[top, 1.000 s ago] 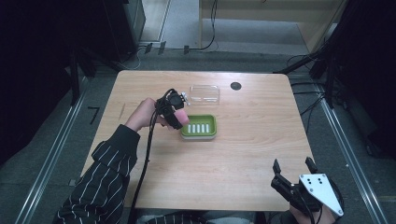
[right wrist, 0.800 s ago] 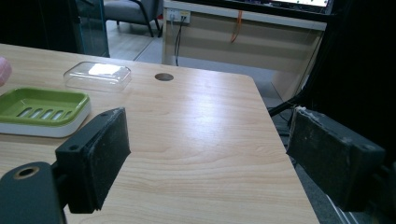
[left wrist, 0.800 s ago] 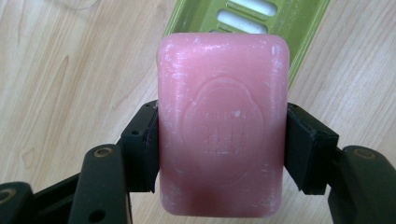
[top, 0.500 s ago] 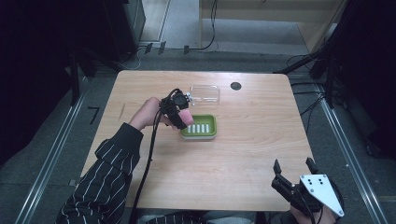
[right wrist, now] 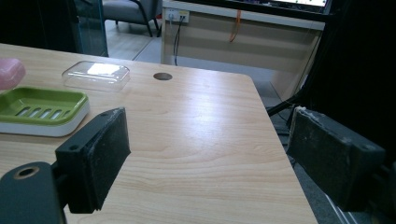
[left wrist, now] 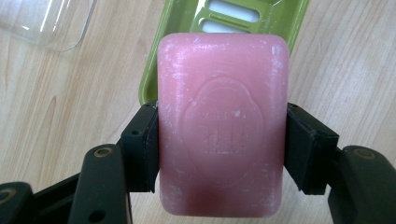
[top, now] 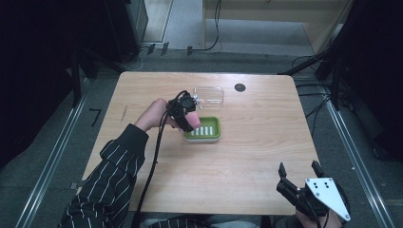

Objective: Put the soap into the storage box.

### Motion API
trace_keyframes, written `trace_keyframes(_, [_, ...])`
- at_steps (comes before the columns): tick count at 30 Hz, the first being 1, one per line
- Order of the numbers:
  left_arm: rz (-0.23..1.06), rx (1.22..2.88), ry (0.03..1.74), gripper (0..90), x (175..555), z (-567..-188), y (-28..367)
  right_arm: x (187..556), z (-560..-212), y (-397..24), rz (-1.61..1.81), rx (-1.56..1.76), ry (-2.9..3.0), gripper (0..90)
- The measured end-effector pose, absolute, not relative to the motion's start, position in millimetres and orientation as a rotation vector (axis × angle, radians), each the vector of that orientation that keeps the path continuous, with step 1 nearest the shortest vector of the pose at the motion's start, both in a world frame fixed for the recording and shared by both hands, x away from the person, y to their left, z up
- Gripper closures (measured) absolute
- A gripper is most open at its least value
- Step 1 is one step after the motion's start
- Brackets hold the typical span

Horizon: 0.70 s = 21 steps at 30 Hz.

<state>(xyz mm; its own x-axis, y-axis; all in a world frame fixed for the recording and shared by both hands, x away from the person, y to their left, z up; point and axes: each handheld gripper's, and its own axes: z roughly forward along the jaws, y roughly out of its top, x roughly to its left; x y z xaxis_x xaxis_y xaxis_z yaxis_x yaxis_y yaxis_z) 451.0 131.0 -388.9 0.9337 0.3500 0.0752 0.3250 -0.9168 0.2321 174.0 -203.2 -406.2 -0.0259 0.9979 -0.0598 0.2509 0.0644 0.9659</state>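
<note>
Left gripper, held in a hand with a striped sleeve, is clamped on a pink soap; both jaws press against the bar's long sides, embossed face toward the camera. In the high view the soap hangs above the 9 o'clock edge of a green dish, which lies near the centre of the table. Whether the soap touches the dish cannot be told. The dish has a slotted floor and a white base. A clear lid lies on the wood at 12 o'clock from the dish, close by but apart from it. A dark round grommet sits at 3 o'clock from the lid. Right gripper hovers at the table's 5 o'clock corner, well apart from the dish, jaws wide apart with nothing between them.
</note>
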Motion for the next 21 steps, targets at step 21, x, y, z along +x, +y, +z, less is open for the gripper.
trace_keyframes(21, [0.159, 2.88, 0.409, 38.2, 453.1, -394.0, 118.1, 174.4, -406.3, -203.5, 1.044, 1.342, 1.44, 12.7])
